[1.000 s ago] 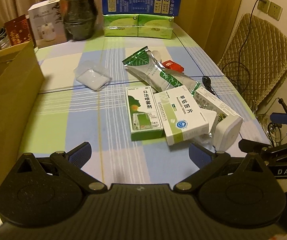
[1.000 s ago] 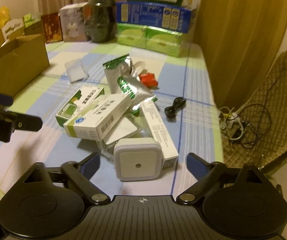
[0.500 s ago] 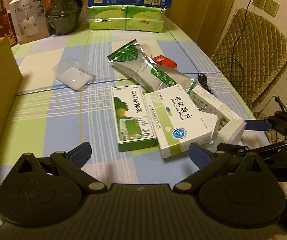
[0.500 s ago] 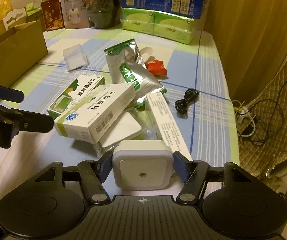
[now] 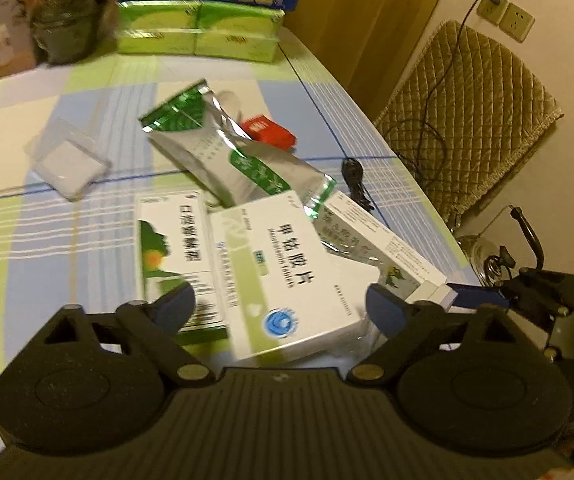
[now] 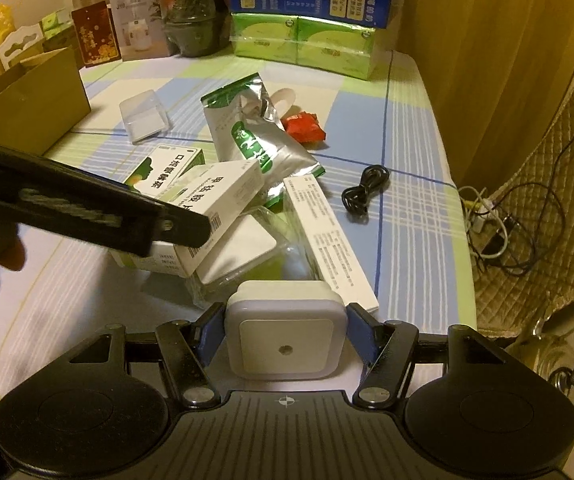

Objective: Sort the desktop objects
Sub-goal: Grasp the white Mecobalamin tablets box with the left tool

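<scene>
R gripper (image 6: 285, 334): clenched on white square night-light (image 6: 285, 334), blue pads touching both its sides, near edge of pile.
L gripper (image 5: 281, 306): fingers spread wide, grasping nothing; hangs over near end of white-green pill box (image 5: 283, 276), one tip over spray box (image 5: 173, 252).
Pile: pill box lies atop spray box & clear packet (image 6: 243, 256); long white box (image 6: 331, 240) just right; silver-green pouch (image 6: 255, 140) far side, red wrapper (image 6: 304, 128) beside it.
Cable (image 6: 365, 196): black coil, right of pile, apart.
Clear case (image 6: 144, 116): far left, alone.
Carton (image 6: 27, 104): brown, far left on checked cloth (image 6: 411, 216).
</scene>
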Tool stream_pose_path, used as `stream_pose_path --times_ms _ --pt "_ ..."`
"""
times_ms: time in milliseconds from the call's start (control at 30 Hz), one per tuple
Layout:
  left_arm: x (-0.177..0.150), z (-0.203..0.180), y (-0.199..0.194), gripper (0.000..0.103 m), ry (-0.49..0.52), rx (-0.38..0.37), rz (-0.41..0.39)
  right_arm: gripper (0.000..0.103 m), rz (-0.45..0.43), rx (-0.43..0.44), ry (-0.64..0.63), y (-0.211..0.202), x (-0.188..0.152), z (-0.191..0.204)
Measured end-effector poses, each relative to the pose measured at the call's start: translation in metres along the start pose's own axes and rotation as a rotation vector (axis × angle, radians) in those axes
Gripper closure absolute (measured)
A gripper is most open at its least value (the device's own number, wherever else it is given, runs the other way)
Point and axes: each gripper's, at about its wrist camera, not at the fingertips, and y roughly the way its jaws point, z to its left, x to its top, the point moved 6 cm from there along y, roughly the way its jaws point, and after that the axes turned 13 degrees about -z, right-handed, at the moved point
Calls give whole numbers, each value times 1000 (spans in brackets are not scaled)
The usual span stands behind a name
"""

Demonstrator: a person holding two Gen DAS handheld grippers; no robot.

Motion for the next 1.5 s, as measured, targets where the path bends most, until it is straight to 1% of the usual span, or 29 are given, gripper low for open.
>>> stream_pose_path --times_ms 33,67,100,133,167,200,233,300,333,433,500,567,633,700,733,767,800,833,900,1000,1033,1067,1133,1200,1300,1367,1433,1467,1500 --pt "0 -1 4 20 2 5 3 41 1 -3 2 0 0 0" --pt "-1 -2 8 27 11 14 6 41 2 -5 4 -1 0 0" --pt "-2 -3 11 32 21 17 15 41 3 -6 7 -1 -1 0" --pt "-2 -3 11 32 26 21 18 41 5 -6 10 -2 -1 0" --pt "-3 -2 9 44 34 21 13 41 7 -5 13 -4 -1 1" --pt "-4 -3 7 69 44 14 14 41 9 -4 16 -5 -1 3" --pt "-6 -1 3 72 52 22 19 41 11 0 20 -7 -2 5" --pt "-10 2 -8 81 75 30 18 41 17 10 31 -11 -3 10" --pt "-15 5 -15 82 88 33 25 41 21 16 35 -13 -5 14" --pt "-36 15 -37 82 127 52 39 41 27 29 43 -17 -10 25" --pt "-51 23 -49 82 131 59 56 41 24 30 44 -19 -12 31" --pt "-60 29 -56 82 137 62 53 41 23 30 59 -20 -12 33" --pt "-61 33 -60 69 159 72 29 41 17 28 66 -21 -12 34" --pt "-57 36 -64 44 193 79 -10 41 6 21 68 -22 -11 34" --pt "-54 37 -64 38 213 80 -30 41 2 17 70 -22 -11 34" --pt "-50 37 -63 27 234 79 -46 41 -3 10 72 -21 -11 33" --pt "-47 38 -60 21 249 71 -55 41 -6 3 71 -21 -11 33" --pt "-45 39 -56 20 254 58 -56 41 -10 -5 69 -20 -11 32" --pt "-43 41 -44 20 241 35 -31 41 -14 -13 67 -18 -12 30" --pt "-43 48 -25 22 148 -15 24 41 -19 -19 73 -16 -12 29" --pt "-44 50 -21 23 120 -27 34 41 -20 -19 73 -16 -11 28" --pt "-46 51 -17 30 101 -28 44 41 -20 -20 73 -15 -11 28" --pt "-47 52 -17 31 82 -19 41 41 -16 -20 72 -15 -10 30" --pt "-51 50 -23 32 83 -15 46 41 -4 -12 84 -16 -10 31" --pt "-62 48 -45 32 110 26 45 41 9 2 105 -21 -12 37" --pt "-74 49 -64 32 134 60 41 41 4 19 90 -22 -15 46" --pt "-83 47 -76 32 139 82 36 41 -6 18 57 -19 -18 54" --pt "-87 48 -81 32 136 88 38 40 -7 9 46 -18 -20 56" --pt "-91 49 -84 32 134 91 36 35 -10 1 43 -16 -22 57"
